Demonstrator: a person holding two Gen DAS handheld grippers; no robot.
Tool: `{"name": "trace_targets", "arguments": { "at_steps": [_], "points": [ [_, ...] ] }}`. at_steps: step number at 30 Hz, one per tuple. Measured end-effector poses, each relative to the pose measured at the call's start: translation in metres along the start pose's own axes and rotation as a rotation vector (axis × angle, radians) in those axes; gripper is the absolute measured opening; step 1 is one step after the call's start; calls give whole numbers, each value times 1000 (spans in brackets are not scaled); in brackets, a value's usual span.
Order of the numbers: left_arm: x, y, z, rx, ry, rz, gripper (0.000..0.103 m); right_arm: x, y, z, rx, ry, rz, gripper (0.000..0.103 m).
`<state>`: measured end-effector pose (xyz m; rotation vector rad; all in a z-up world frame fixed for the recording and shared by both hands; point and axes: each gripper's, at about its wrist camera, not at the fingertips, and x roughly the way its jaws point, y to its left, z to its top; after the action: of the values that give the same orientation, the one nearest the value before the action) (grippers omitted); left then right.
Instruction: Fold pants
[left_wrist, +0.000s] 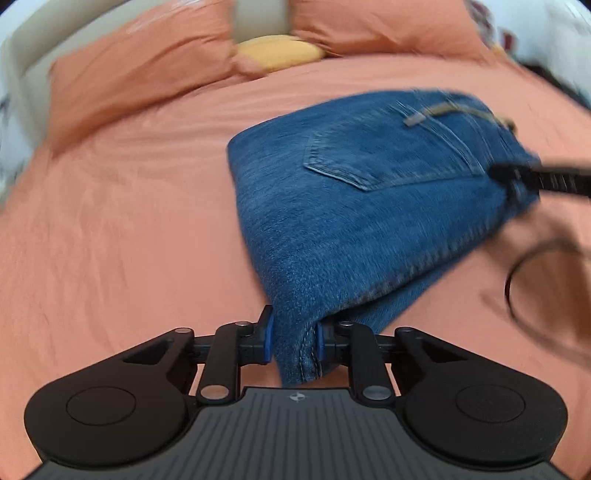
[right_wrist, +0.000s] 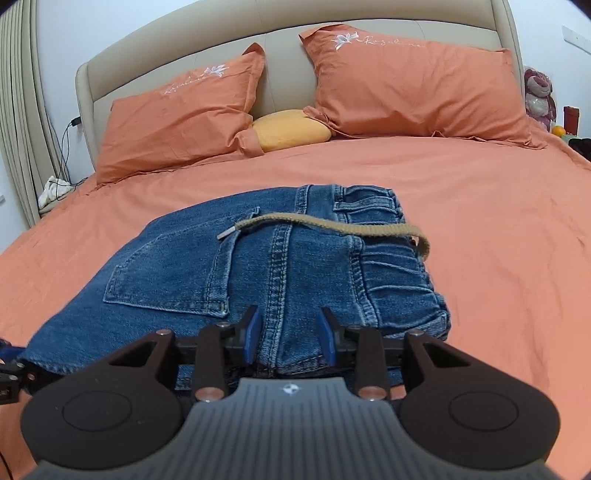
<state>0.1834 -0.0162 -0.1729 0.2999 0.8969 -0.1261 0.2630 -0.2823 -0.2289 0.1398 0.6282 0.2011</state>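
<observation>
Folded blue denim pants (right_wrist: 258, 273) with a tan woven drawstring (right_wrist: 332, 223) lie mid-bed on the orange sheet (right_wrist: 498, 229). Left tongs (left_wrist: 293, 341) clench a hem corner at six o'clock; right tongs (right_wrist: 290, 334) grip the waistband-side fold.

Both hand-held tools look alike. The left gripper (left_wrist: 293, 341) is matte black plastic, with two round lobes like flat discs on either side of a grey ribbed plate carrying a small pale emblem. Silver rivets cap the black linkage bars, and its fingers (left_wrist: 266, 338) are lined with blue pads. The right gripper (right_wrist: 290, 332) has the same black shell, grey ribbed centre, silver pins and blue-faced fingers (right_wrist: 252, 334). A thin dark cable (left_wrist: 532, 254) loops in beside it.
</observation>
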Motion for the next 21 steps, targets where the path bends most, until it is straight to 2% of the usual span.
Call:
{"name": "trace_targets", "arguments": {
  "at_steps": [3,7,10,15,19,21],
  "points": [
    [5,3,-5,98,31,-10,22,7,-3,-3,-1,54,4,29],
    [22,-2,-15,130,68,-11,22,15,1,-9,-55,102,-2,29],
    [24,-1,-15,99,73,-16,22,17,5,-14,-98,111,-14,29],
    [17,-1,-5,112,95,-16,24,18,0,-12,-84,116,-8,29],
    [4,-2,6,116,112,-1,37,10,6,-12,-117,95,-30,29],
    [-6,-3,5,126,107,5,39,2,6,-11,-117,71,-27,29]
  ]
}}
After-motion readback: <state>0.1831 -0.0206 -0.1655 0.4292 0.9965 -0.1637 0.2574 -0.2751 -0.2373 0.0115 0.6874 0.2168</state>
